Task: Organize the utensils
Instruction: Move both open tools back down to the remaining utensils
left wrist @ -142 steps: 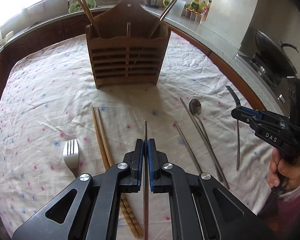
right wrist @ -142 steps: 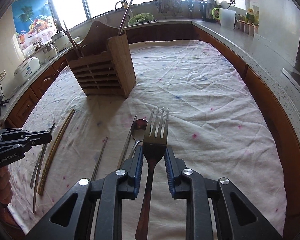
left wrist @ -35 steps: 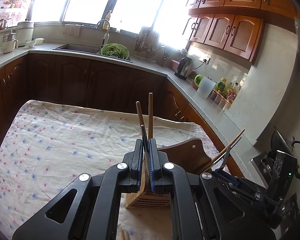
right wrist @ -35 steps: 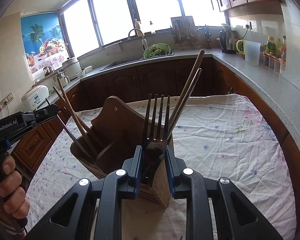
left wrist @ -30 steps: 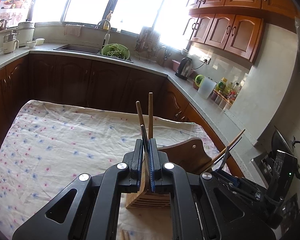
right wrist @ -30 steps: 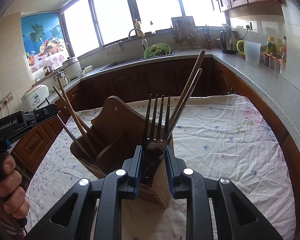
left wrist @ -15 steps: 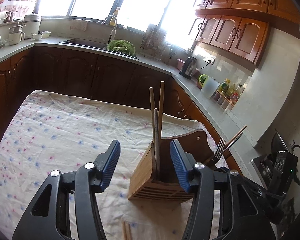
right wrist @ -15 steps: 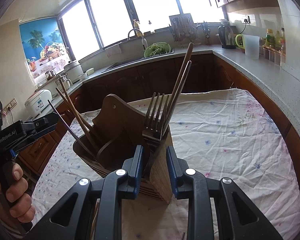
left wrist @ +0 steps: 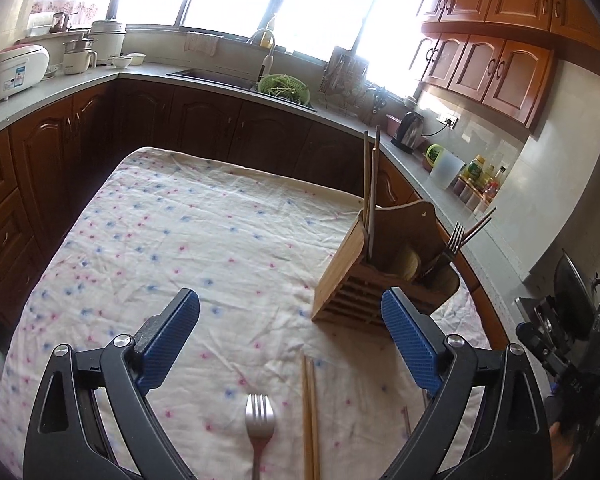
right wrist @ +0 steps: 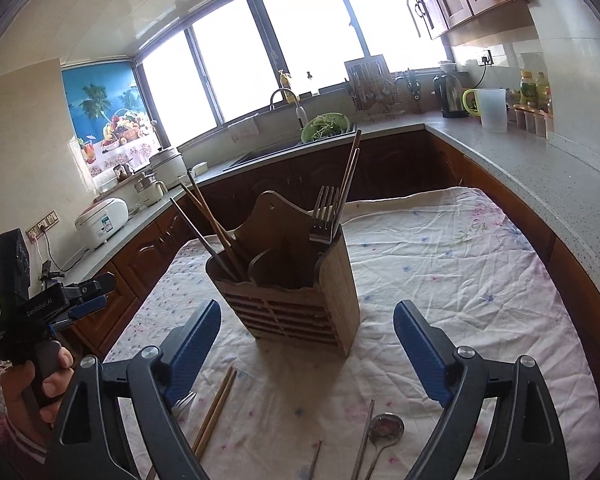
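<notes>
Both tools are released: the left gripper [left wrist: 290,338] and the right gripper [right wrist: 307,342] have jaws opening wide with nothing between the pads. Just below the left gripper's tips lie a fork [left wrist: 259,426] and a pair of wooden chopsticks [left wrist: 310,412] on the floral cloth [left wrist: 188,240]; below the right gripper's lie a spoon [right wrist: 386,428] and metal chopsticks [right wrist: 365,436]. Ahead of both stands the wooden holder [right wrist: 296,284], already stocked. Best to descend squarely over one handle, pinch mid-shaft, and lift clear before tilting toward a compartment.
</notes>
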A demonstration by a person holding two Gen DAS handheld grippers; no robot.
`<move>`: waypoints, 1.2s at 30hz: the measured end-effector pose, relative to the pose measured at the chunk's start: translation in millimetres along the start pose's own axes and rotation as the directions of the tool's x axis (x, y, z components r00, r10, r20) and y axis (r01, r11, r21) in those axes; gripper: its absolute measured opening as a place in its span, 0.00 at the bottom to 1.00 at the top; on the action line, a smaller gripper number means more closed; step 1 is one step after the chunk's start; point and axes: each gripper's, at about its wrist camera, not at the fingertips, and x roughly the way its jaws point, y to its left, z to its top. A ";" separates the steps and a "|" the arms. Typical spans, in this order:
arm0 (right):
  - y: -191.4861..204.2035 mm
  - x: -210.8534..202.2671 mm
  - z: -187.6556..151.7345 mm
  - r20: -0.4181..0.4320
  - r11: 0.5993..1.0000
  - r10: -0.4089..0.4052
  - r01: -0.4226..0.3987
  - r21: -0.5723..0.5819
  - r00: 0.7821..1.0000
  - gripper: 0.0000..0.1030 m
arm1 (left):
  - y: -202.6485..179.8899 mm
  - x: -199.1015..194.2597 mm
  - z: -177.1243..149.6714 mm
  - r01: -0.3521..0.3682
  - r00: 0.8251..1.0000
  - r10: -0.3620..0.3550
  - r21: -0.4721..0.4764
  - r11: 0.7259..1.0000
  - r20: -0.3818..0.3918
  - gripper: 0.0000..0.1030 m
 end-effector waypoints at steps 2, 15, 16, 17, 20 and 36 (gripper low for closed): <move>-1.7 -14.4 -7.6 -0.003 1.000 0.003 -0.003 0.020 1.000 0.91 | 3.1 -9.7 -12.7 -0.002 1.000 0.002 0.002 1.000 -0.012 0.92; 6.7 -85.9 -69.7 -0.016 0.998 -0.054 0.055 0.012 0.998 0.93 | -2.3 -50.0 -82.7 0.003 0.997 0.001 0.056 0.998 -0.079 0.92; 7.6 -87.2 -74.8 -0.030 0.998 -0.061 0.062 0.008 0.998 0.94 | -3.3 -50.6 -88.1 0.000 0.996 0.005 0.060 0.998 -0.086 0.92; 8.6 -87.0 -79.2 -0.047 0.997 -0.072 0.073 0.007 0.996 0.95 | -3.0 -51.3 -92.7 -0.002 0.996 0.008 0.063 0.998 -0.094 0.92; 7.3 -86.1 -96.9 -0.111 0.991 -0.129 0.130 0.007 0.985 0.96 | -3.1 -53.1 -107.0 -0.006 0.993 0.014 0.073 0.997 -0.114 0.92; -14.8 -78.0 -129.6 -0.158 0.988 -0.131 0.142 0.065 0.979 0.99 | -2.8 -44.1 -128.1 -0.038 0.983 0.057 0.109 0.993 -0.175 0.92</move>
